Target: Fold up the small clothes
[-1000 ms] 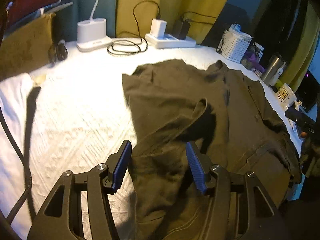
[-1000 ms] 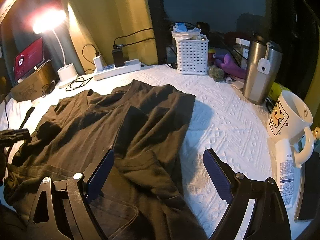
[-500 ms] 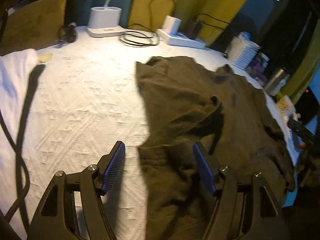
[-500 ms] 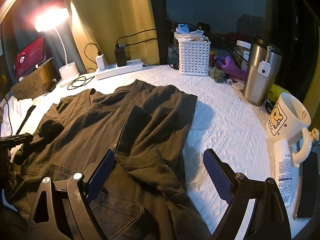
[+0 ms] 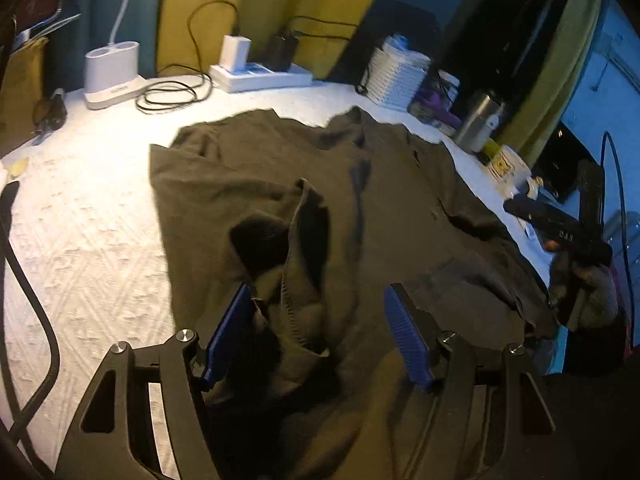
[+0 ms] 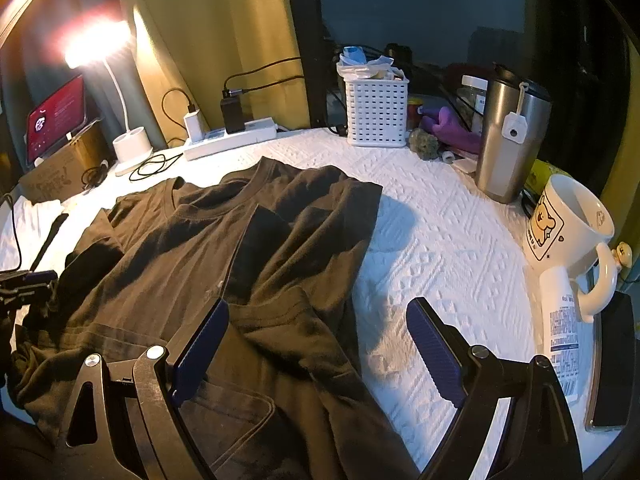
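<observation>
A dark olive-brown T-shirt (image 6: 208, 248) lies spread on a white textured cloth (image 6: 440, 248), collar toward the back, both sleeves folded in over the body. It also shows in the left wrist view (image 5: 380, 216). My left gripper (image 5: 320, 332) is open, low over the bunched left sleeve (image 5: 296, 248), with fabric between its blue pads. My right gripper (image 6: 316, 344) is open and empty, straddling the shirt's right edge and folded right sleeve (image 6: 288, 320). The left gripper also shows at the left edge of the right wrist view (image 6: 28, 284).
A steel tumbler (image 6: 508, 140), cartoon mug (image 6: 568, 228), white tube (image 6: 560, 320) and phone (image 6: 612, 364) crowd the right edge. A white basket (image 6: 376, 112), power strip (image 6: 228, 140), lamp base (image 6: 130, 148) and tablet (image 6: 56, 116) line the back. A black cable (image 5: 28, 300) runs on the left.
My left gripper has moved right and forward, from the shirt's left edge to over the bunched sleeve. My right gripper has hardly moved. Both stay open.
</observation>
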Action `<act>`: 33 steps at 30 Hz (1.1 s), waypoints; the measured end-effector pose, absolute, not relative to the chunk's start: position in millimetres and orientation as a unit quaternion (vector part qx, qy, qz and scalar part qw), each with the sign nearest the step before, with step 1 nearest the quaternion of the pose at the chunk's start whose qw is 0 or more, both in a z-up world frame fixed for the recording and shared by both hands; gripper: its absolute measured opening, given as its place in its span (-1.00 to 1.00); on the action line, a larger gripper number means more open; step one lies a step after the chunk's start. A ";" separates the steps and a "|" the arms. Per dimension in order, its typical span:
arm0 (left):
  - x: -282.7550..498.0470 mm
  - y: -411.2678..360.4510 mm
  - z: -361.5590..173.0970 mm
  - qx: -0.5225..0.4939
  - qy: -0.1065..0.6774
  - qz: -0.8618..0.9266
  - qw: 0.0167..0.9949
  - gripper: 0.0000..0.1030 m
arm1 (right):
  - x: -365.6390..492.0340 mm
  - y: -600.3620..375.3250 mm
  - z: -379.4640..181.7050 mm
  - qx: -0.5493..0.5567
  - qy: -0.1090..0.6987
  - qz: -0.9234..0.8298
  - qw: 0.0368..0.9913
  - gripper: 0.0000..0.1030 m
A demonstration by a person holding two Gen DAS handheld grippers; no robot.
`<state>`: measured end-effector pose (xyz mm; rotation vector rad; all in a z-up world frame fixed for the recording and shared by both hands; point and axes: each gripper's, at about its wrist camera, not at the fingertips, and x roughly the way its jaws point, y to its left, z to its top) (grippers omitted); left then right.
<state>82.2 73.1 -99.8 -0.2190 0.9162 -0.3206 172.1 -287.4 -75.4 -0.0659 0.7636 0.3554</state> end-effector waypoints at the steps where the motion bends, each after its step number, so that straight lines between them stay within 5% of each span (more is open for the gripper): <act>1: 82.5 71.0 -100.4 -0.102 0.443 -0.157 0.877 0.34 | 171.8 -288.2 -75.3 -0.031 0.370 0.172 0.912 0.78; 10: 96.6 95.0 -73.8 -0.098 0.399 -0.111 0.905 0.35 | 171.0 -295.0 -76.4 -0.026 0.369 0.165 0.914 0.78; 22: 133.0 45.4 -115.2 -0.087 0.474 -0.194 0.854 0.35 | 169.2 -311.2 -81.8 -0.018 0.374 0.146 0.916 0.77; 33: 121.2 44.8 -79.4 -0.050 0.437 -0.153 0.885 0.35 | 149.5 -317.9 -79.3 -0.029 0.372 0.152 0.915 0.77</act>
